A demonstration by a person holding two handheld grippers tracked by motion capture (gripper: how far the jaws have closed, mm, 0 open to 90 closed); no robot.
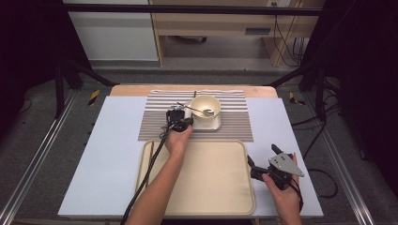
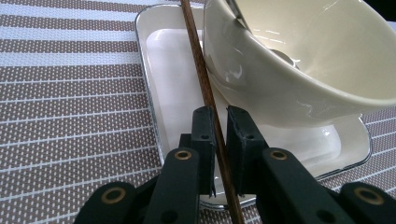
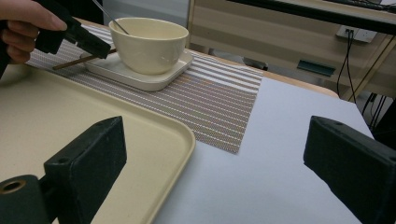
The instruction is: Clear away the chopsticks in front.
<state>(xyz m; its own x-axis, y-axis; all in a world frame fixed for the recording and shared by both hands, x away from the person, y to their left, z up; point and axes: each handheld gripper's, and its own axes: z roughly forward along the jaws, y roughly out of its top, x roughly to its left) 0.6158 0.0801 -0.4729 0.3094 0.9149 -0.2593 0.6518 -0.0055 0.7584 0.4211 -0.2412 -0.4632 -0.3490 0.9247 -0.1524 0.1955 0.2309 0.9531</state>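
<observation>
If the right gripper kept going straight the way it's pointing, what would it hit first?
Probably nothing soon: the right gripper, jaws wide open, points over bare table past the striped placemat corner; depth is unclear.

R gripper (image 3: pixel 215 163) jaws stand wide apart, nothing btw them, low over the white table (image 3: pixel 280 154). Near left: rounded corner of the beige tray (image 3: pixel 154 140), bare. Beyond it the striped placemat (image 3: pixel 210 100). Far left on the mat: white rectangular plate (image 3: pixel 154 77) w/ cream bowl (image 3: pixel 149 44) sitting on it, thin metal utensil handle (image 3: pixel 109 16) sticking up out of the bowl. Top left: a hand (image 3: pixel 23 32) w/ the other gripper (image 3: pixel 98 46), its black jaws on a brown chopstick (image 3: pixel 74 61) just beside the plate, stick nearly level over the mat.
</observation>
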